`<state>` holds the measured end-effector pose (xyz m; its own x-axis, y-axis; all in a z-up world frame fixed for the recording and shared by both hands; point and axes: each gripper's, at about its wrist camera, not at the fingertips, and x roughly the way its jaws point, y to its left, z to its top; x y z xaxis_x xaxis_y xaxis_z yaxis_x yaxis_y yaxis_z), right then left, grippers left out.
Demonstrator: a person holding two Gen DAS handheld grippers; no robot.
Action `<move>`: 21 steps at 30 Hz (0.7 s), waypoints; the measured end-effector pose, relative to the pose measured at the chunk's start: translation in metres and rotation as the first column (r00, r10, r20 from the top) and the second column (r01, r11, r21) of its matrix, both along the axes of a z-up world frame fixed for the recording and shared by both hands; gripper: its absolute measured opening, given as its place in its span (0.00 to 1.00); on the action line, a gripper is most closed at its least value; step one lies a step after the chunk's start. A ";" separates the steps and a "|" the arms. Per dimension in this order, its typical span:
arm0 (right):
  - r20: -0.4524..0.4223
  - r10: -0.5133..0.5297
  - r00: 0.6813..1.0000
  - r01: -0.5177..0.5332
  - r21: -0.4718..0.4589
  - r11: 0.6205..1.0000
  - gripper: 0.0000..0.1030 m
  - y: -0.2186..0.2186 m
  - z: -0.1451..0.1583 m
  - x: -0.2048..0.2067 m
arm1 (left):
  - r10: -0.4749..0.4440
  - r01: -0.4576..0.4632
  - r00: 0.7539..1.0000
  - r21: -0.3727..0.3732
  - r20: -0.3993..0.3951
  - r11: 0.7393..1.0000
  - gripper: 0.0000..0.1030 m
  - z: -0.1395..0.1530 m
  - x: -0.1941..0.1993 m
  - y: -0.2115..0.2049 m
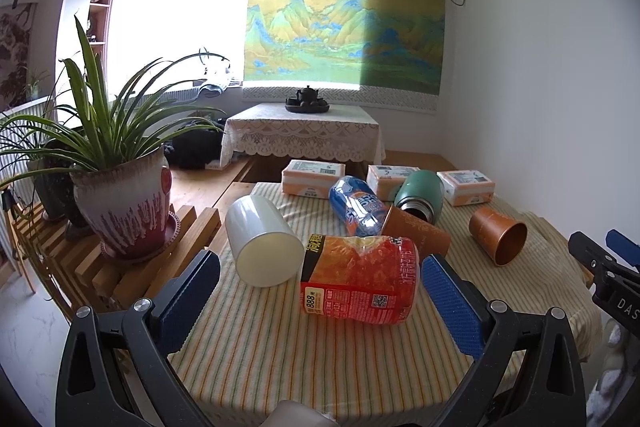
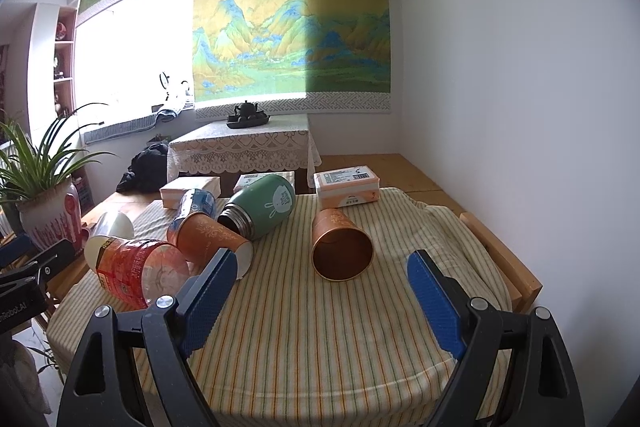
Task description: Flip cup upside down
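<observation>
from my left gripper (image 1: 320,291) i saw the jaws spread wide, nothing between them, over the striped cloth on the desk (image 1: 280,347). leftmost lay a white cup (image 1: 262,239) on its side, its flat end toward me. next to it lay a red-orange bottle (image 1: 360,277) on its side, long axis across the view; i could read "888" on its label beside a qr code. behind it a blue bottle (image 1: 358,205) lay tipped over; its lettering was too warped to read. a patterned orange cup (image 1: 418,233) lay against it, and a green flask (image 1: 420,195) lay on its side behind, mouth toward me.

on the right gripper (image 2: 316,295) the jaws were likewise spread and empty. the copper cup (image 2: 340,247) lay on its side just ahead of them, open mouth facing me, base pointing away toward the tissue packs (image 2: 346,185). it sat apart from the other cups, to their right. the green flask (image 2: 262,209) showed a white rabbit print.
</observation>
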<state>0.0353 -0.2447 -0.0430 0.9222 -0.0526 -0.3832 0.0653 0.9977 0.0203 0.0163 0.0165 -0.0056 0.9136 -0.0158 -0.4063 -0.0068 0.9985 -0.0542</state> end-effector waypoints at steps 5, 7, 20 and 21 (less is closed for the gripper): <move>-0.007 -0.001 1.000 0.001 -0.004 1.000 0.82 0.002 -0.001 0.002 | 0.000 0.000 1.000 0.004 -0.003 1.000 0.99 0.000 0.001 0.000; -0.008 0.000 1.000 0.000 -0.002 1.000 0.82 0.002 -0.001 0.002 | 0.000 0.000 1.000 0.004 -0.003 1.000 0.99 0.000 0.001 0.000; -0.018 -0.001 1.000 0.001 0.003 1.000 0.82 0.002 -0.005 0.005 | -0.004 0.004 1.000 0.005 -0.011 1.000 0.99 -0.003 0.000 -0.003; -0.020 -0.003 1.000 0.003 0.006 1.000 0.82 0.001 -0.005 0.006 | -0.005 0.005 1.000 0.004 -0.010 1.000 0.99 -0.003 0.000 -0.003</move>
